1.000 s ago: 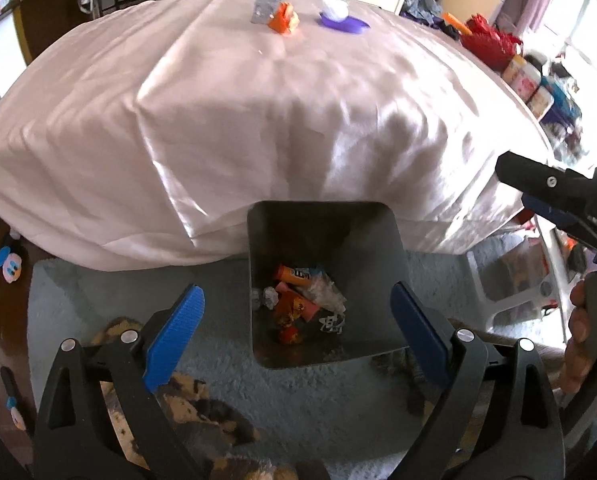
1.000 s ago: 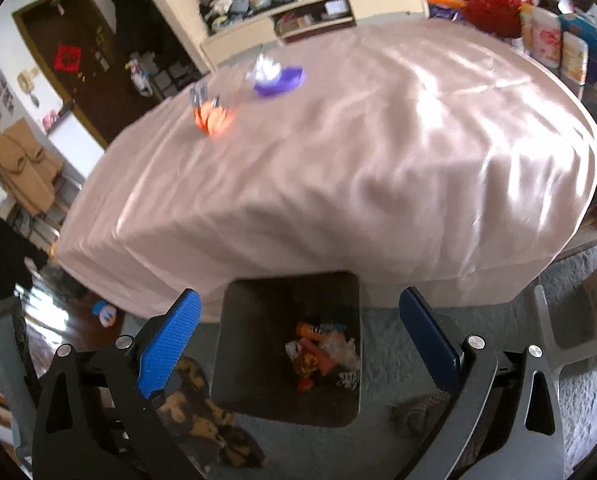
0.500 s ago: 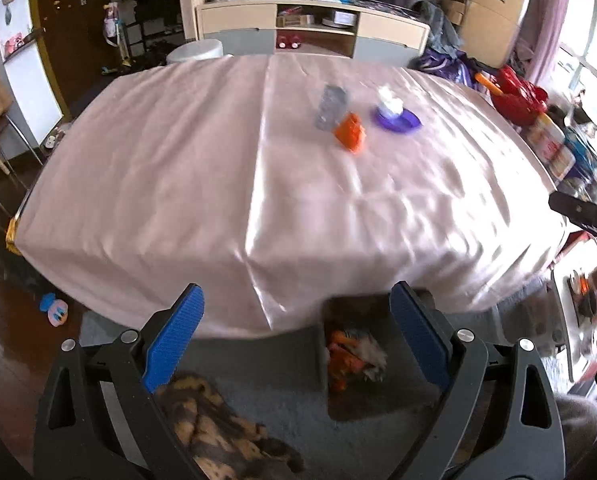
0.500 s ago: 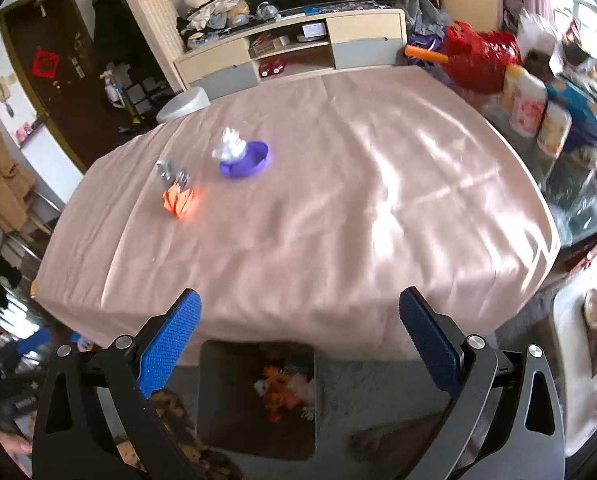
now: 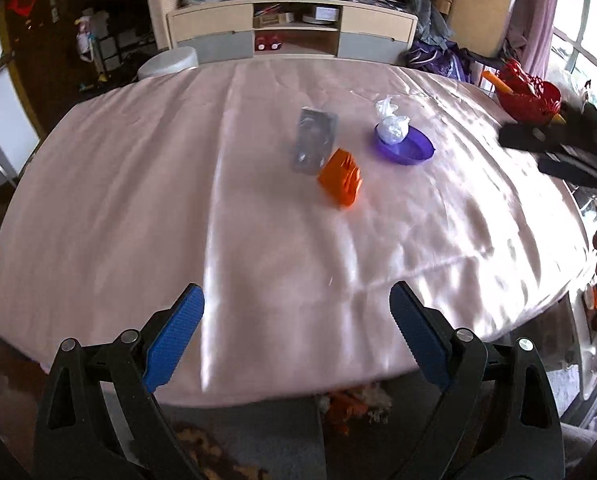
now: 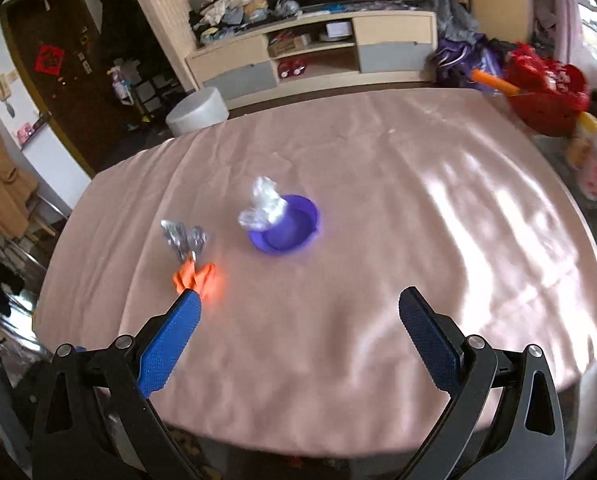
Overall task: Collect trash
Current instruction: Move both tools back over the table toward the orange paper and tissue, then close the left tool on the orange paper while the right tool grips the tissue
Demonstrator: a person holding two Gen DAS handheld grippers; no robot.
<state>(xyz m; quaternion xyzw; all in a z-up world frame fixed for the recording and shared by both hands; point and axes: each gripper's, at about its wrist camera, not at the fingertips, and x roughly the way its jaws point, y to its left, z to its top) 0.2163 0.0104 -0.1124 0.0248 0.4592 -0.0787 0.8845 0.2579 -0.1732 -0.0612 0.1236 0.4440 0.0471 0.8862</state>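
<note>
1. Left wrist view: the left gripper (image 5: 297, 332) is spread wide with nothing between its blue pads, above the near edge of the pink-clothed counter (image 5: 138, 200).
2. The orange wrapper (image 5: 341, 177) lies at 12 o'clock from that gripper, well apart from it, with the clear plastic packet (image 5: 313, 145) touching it on its far side.
3. At 1 o'clock sits the purple bowl (image 5: 408, 149), holding a crumpled white plastic wad (image 5: 392, 122) at its far rim.
4. Below the counter's near edge, more trash (image 5: 352, 402) shows on the floor side, its container blurred; the right gripper's black body (image 5: 566, 148) enters at 3 o'clock.
5. Right wrist view: the right gripper (image 6: 300, 328) is also wide open and empty over the counter.
6. The orange wrapper (image 6: 198, 278) lies just beyond its left pad's tip, at 10 o'clock; the packet (image 6: 184, 236) is behind it.
7. The purple bowl (image 6: 288, 228) with the wad (image 6: 264, 204) is at 12 o'clock; the cloth to its right is bare up to the far edge.
</note>
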